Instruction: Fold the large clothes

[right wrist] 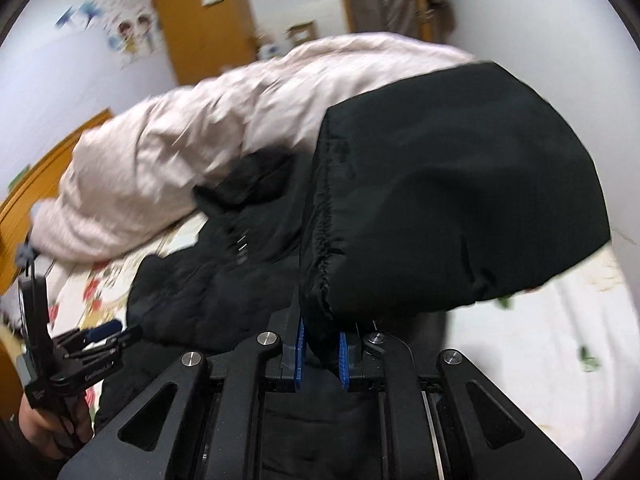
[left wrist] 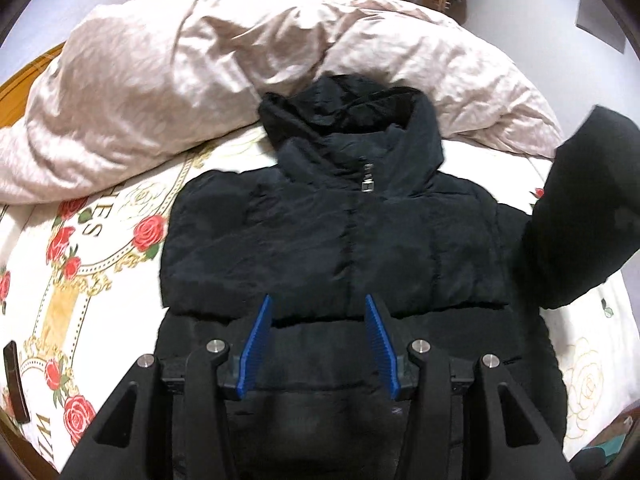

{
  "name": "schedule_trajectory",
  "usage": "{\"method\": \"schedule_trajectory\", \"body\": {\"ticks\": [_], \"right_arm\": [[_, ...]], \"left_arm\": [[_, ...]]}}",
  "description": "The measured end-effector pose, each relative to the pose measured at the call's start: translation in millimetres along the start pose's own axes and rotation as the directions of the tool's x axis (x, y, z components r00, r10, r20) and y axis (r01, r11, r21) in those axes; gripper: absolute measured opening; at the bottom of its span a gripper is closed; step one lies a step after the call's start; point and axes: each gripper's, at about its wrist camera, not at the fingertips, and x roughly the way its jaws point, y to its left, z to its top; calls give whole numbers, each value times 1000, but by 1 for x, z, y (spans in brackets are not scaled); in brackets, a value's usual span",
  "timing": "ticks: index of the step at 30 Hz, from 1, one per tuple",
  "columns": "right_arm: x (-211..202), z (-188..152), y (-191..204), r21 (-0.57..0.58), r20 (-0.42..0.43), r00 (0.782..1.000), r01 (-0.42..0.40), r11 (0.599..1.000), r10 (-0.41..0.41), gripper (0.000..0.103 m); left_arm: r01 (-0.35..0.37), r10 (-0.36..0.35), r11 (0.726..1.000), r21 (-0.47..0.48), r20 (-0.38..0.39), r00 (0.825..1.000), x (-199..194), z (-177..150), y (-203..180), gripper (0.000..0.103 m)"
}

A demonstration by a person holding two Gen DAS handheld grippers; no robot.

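Between my left tongs, which stand half wide and hold nothing, I see the black padded jacket lying front up on the bed, zipped, hood toward the pink duvet. My right tongs are closed on the cuff of its sleeve, lifted above the flowered sheet. A hand grips the left tool's handle.

Black hooded puffer jacket lies front-up, zipped, on the bed, 1 sleeve lifted
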Motion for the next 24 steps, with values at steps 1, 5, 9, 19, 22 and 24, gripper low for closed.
{"method": "schedule_trajectory", "body": {"ticks": [1, 5, 9, 19, 22, 24], "right_arm": [[16, -4, 11, -8, -28, 999, -18, 1000, 18, 13], [67, -17, 43, -38, -114, 992, -58, 998, 53, 13], [119, -34, 72, -69, -207, 975, -100, 993, 84, 22], [135, -62, 101, -86, -247, 946, -237, 968, 210, 61], [114, -57, 93, -59, -199, 947, -268, 962, 252, 61], [98, -55, 82, -54, -151, 955, -264, 963, 254, 62]], "left_arm": [[-3, 3, 1000, -9, -4, 1000, 2, -2, 6, 50], [-15, 13, 998, -58, -25, 1000, 15, -10, 31, 50], [-24, 20, 995, -93, -48, 999, 30, -17, 51, 50], [9, -17, 990, -140, -51, 999, 38, -22, 69, 53], [62, -67, 986, -157, -24, 997, 31, -14, 66, 63], [99, -103, 981, -164, -13, 995, 29, -9, 61, 65]]}}
